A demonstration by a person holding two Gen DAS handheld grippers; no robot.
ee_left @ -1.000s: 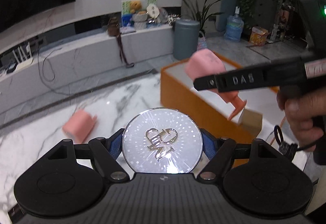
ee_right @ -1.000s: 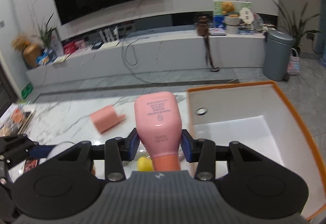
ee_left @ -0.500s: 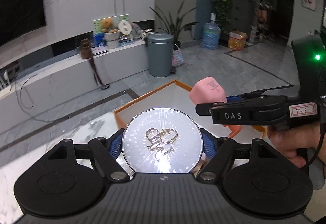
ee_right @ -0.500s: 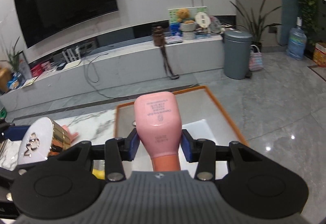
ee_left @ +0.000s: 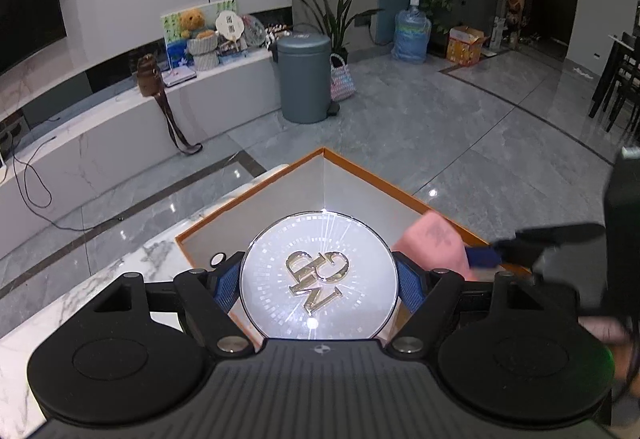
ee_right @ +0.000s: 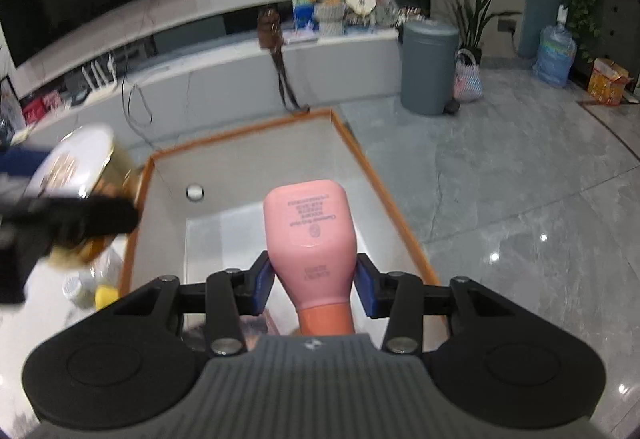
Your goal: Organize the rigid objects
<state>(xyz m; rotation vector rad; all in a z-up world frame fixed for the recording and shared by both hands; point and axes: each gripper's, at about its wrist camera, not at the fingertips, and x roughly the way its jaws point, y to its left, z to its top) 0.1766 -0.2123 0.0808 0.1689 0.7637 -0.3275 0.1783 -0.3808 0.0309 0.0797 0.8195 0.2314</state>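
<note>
My left gripper (ee_left: 319, 281) is shut on a round gold tin (ee_left: 320, 271) with a silver lid and gold letters, held over the near corner of an orange-rimmed white box (ee_left: 360, 169). My right gripper (ee_right: 311, 283) is shut on a pink bottle (ee_right: 308, 223), base pointing forward and its cap towards the camera, above the box (ee_right: 384, 191). In the left wrist view the pink bottle (ee_left: 436, 239) shows just right of the tin, blurred. In the right wrist view the tin (ee_right: 76, 163) sits at the left, over the box's left rim.
A small white round thing (ee_right: 195, 192) lies inside the box. The box stands at the end of a marble table (ee_left: 100, 279). Small yellow and pale items (ee_right: 106, 295) lie left of the box. Beyond are grey floor, a grey bin (ee_left: 304, 77) and a low white bench (ee_left: 120, 143).
Both grippers have swung right from over the marble table to over the box, each keeping its object. The pink object lying on the table has left both views.
</note>
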